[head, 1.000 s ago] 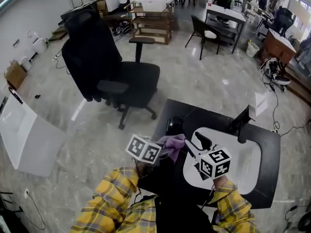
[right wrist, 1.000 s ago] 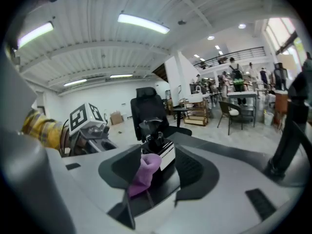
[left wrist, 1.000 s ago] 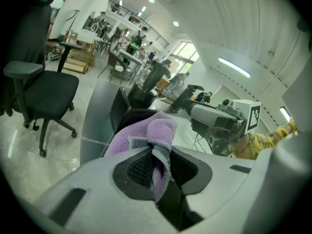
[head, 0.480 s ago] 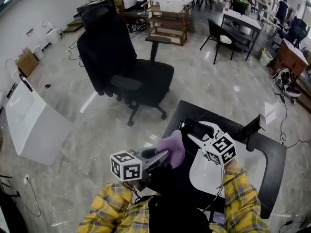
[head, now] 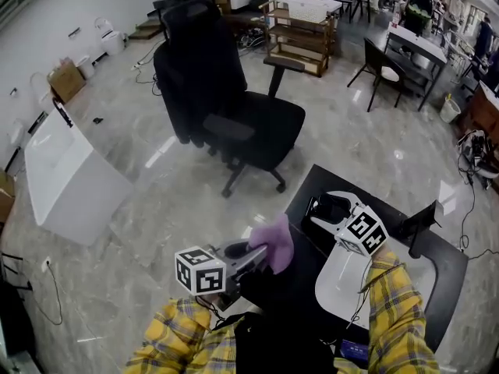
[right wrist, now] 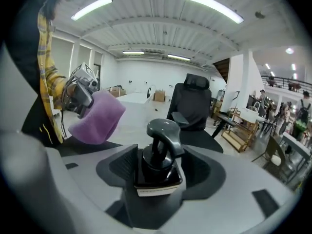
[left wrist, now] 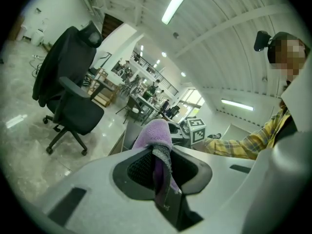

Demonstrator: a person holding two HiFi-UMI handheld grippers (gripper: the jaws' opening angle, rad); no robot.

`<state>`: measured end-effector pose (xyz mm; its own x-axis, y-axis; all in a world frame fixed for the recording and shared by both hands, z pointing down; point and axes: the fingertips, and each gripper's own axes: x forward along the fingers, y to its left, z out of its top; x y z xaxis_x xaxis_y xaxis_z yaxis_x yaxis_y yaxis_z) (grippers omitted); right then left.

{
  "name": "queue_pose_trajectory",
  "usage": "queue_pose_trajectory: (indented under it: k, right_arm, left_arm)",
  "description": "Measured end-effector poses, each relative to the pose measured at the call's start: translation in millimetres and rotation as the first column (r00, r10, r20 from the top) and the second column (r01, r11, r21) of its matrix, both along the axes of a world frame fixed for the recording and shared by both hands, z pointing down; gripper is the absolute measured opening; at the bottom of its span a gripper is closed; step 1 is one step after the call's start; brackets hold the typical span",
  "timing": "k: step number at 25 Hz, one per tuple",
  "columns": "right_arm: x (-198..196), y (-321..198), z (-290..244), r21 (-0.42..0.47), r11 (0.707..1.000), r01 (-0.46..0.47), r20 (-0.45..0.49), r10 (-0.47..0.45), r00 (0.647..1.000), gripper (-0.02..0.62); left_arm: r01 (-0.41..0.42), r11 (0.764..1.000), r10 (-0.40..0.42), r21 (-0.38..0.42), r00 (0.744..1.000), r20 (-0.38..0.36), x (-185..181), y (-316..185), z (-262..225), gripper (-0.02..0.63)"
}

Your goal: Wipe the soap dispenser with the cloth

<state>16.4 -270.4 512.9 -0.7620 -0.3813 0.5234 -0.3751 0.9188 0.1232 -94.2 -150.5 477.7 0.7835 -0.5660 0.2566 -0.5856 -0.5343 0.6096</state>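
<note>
The black soap dispenser (head: 322, 207) stands at the far left corner of the black counter (head: 437, 283). My right gripper (head: 331, 207) reaches around it. In the right gripper view the dispenser (right wrist: 158, 130) sits between the pads of the right gripper (right wrist: 163, 167), with a slim gap on the right side. These jaws have just been opening, and the dispenser is between them. My left gripper (head: 261, 254) hangs left of the counter, shut on a purple cloth (head: 274, 241). The left gripper view has the cloth (left wrist: 153, 133) bunched above the tips of the left gripper (left wrist: 157, 155).
A white sink basin (head: 343, 291) is set in the counter, with a black faucet (head: 425, 223) at its far right. A black office chair (head: 234, 107) stands on the floor beyond the counter. A white panel (head: 70, 185) lies on the floor at the left.
My right gripper moved from over the basin to the dispenser at the counter's corner and now has it between its jaws. My left gripper drew back left with the cloth, off the counter's edge.
</note>
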Motion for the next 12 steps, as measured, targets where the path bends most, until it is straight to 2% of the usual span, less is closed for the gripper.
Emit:
queue_pose_trajectory:
  k: [5, 8, 12]
  right_arm:
    - [-5.8, -6.9, -4.4, -0.064, 0.998, 0.026, 0.043, -0.023, 0.999, 0.245]
    - [-6.4, -3.1, -1.1, -0.087, 0.995, 0.046, 0.030, -0.044, 0.999, 0.207]
    - [-3.2, -1.5, 0.9, -0.067, 0.998, -0.002, 0.026, 0.004, 1.000, 0.204]
  left_arm:
    - [0.014, 1.000, -0.014, -0.010, 1.000, -0.018, -3.0, 0.0, -0.2, 0.064]
    - [0.011, 1.000, -0.011, -0.015, 1.000, -0.017, -0.8, 0.9, 2.5, 0.064]
    - [0.001, 1.000, -0.002, -0.020, 1.000, -0.017, 7.5, 0.6, 7.1, 0.064]
